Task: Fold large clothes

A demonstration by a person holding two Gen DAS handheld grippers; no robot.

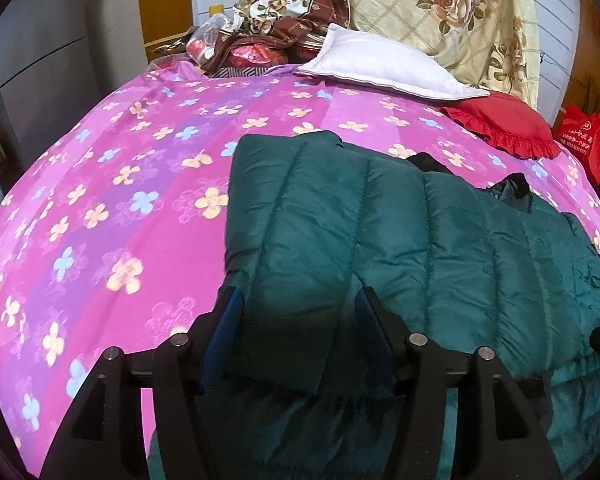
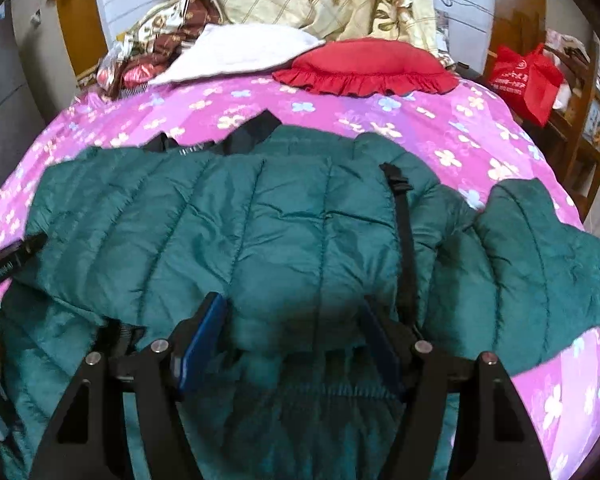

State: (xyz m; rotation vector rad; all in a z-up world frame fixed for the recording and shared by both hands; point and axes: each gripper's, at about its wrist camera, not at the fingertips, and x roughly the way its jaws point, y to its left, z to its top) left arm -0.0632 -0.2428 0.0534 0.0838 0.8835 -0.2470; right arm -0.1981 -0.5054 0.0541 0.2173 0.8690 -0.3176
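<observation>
A dark green quilted puffer jacket (image 1: 400, 240) lies on a pink flowered bedspread (image 1: 120, 200); it also fills the right wrist view (image 2: 260, 232). Its upper layer is folded over the lower part, with one sleeve (image 2: 540, 248) spread to the right and a black strap (image 2: 404, 240) across it. My left gripper (image 1: 298, 300) is open, its blue-padded jaws astride the folded edge near the jacket's left side. My right gripper (image 2: 292, 312) is open, jaws astride the folded edge at the jacket's middle. The left gripper's tip (image 2: 16, 256) shows at the left edge of the right wrist view.
A white pillow (image 1: 380, 64) and a red ruffled cushion (image 1: 508, 124) lie at the bed's head, with piled flowered bedding (image 1: 440, 8) and bags (image 1: 240, 52) behind. A red shopping bag (image 1: 584, 140) stands on wooden furniture to the right. Grey cabinets (image 1: 40, 60) stand at the left.
</observation>
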